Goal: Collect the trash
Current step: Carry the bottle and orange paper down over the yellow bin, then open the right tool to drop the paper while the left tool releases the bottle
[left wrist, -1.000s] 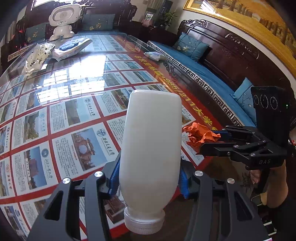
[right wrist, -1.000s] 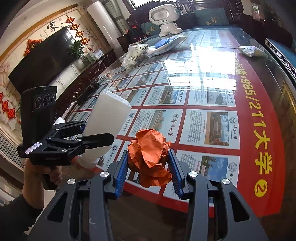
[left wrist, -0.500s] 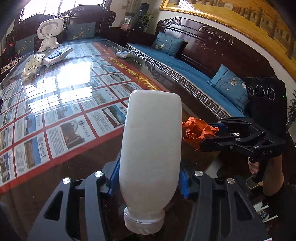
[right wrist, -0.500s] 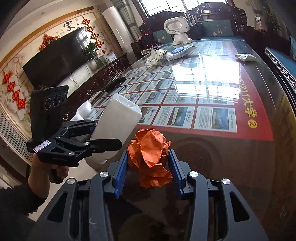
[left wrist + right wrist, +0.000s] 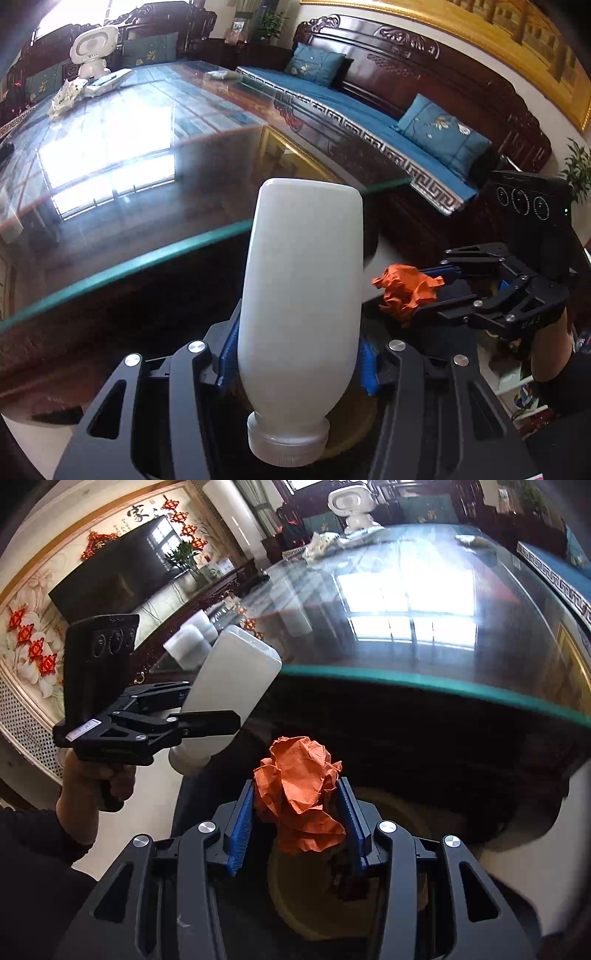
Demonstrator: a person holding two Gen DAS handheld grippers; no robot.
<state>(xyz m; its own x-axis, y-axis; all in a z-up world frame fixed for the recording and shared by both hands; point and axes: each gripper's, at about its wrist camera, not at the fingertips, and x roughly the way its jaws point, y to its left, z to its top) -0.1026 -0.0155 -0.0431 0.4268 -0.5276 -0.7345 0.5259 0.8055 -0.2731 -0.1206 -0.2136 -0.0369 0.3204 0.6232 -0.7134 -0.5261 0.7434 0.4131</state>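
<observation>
Two pieces of trash are in hand at once. Clamped in the left claw (image 5: 299, 363) is a white opaque plastic bottle (image 5: 301, 291), cap toward the camera; it looks light, stiff and somewhat slick, so the grip on its lower body, just above the neck, seems sensible. Pinched between the blue pads of the right claw (image 5: 298, 821) is a crumpled orange paper ball (image 5: 299, 794), soft and weightless, likely to crush rather than slip. Below and just behind both claws sits a yellowish round bin (image 5: 295, 908), partly hidden. Ahead of the claws the glass-topped counter (image 5: 424, 681) juts out, its green edge near; farther off stands a white toy robot (image 5: 92, 48).
</observation>
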